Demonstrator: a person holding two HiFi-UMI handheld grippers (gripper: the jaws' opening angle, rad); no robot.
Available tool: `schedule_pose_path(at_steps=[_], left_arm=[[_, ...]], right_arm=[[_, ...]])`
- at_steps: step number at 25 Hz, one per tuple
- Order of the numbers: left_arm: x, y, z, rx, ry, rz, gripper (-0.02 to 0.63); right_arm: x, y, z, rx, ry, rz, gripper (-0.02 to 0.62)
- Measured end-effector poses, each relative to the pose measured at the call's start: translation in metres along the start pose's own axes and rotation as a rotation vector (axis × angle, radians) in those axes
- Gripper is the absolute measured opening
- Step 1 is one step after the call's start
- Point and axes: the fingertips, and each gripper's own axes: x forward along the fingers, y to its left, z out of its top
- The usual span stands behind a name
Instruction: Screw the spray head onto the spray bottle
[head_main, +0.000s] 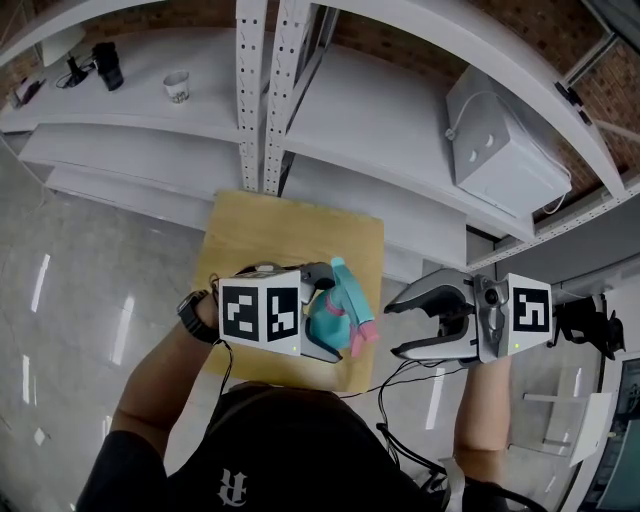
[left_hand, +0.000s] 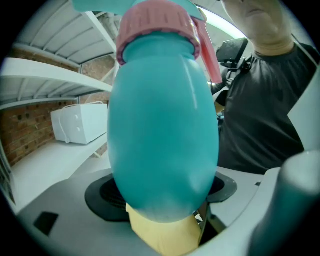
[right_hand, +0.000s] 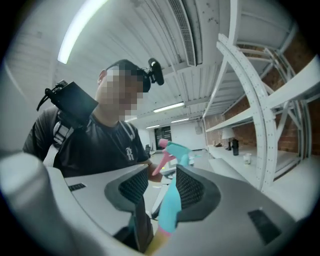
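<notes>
Left tongs (head_main: 322, 312) clamp teal spray bottle (left_hand: 162, 130); right tongs (head_main: 393, 328) half-open, empty.

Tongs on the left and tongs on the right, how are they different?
The left tongs are shut on the teal spray bottle; the right tongs stand open and empty. In the head view the left tongs show over the wooden table, the right tongs beside its edge, clear of the bottle. Both carry a cube with black-and-white squares.

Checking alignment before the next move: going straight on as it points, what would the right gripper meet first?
Probably the spray bottle in the left gripper, near its spray head; nothing shows between.
</notes>
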Motion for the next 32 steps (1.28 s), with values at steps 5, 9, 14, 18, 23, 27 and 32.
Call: schedule_pose_path(at_steps=[5, 9, 14, 18, 23, 27, 32], left_arm=[[0.0, -0.02, 0.0, 0.063, 0.054, -0.111, 0.419], [0.004, -0.016, -0.01, 0.032, 0.138, -0.107, 0.419], [0.008, -0.016, -0.021, -0.014, 0.166, -0.093, 0.419], [0.008, -0.013, -0.021, -0.039, 0.173, -0.078, 0.419], [0.005, 0.01, -0.03, -0.117, 0.184, 0.063, 0.419], [0.006, 0.036, -0.036, -0.211, 0.154, 0.221, 0.42], [0.007, 0.051, -0.031, -0.305, 0.01, 0.297, 0.42]], right_arm=[[0.009, -0.03, -0.01, 0.038, 0.082, -0.052, 0.17], [0.031, -0.027, -0.019, 0.024, 0.16, 0.01, 0.17], [0.042, -0.03, -0.022, 0.018, 0.133, -0.017, 0.17], [0.042, -0.035, -0.022, 0.05, 0.115, -0.07, 0.161], [0.04, -0.053, -0.03, 0.077, 0.161, -0.247, 0.135], [0.035, -0.072, -0.037, 0.095, 0.187, -0.449, 0.133], [0.021, -0.089, -0.036, 0.188, 0.088, -0.592, 0.132]])
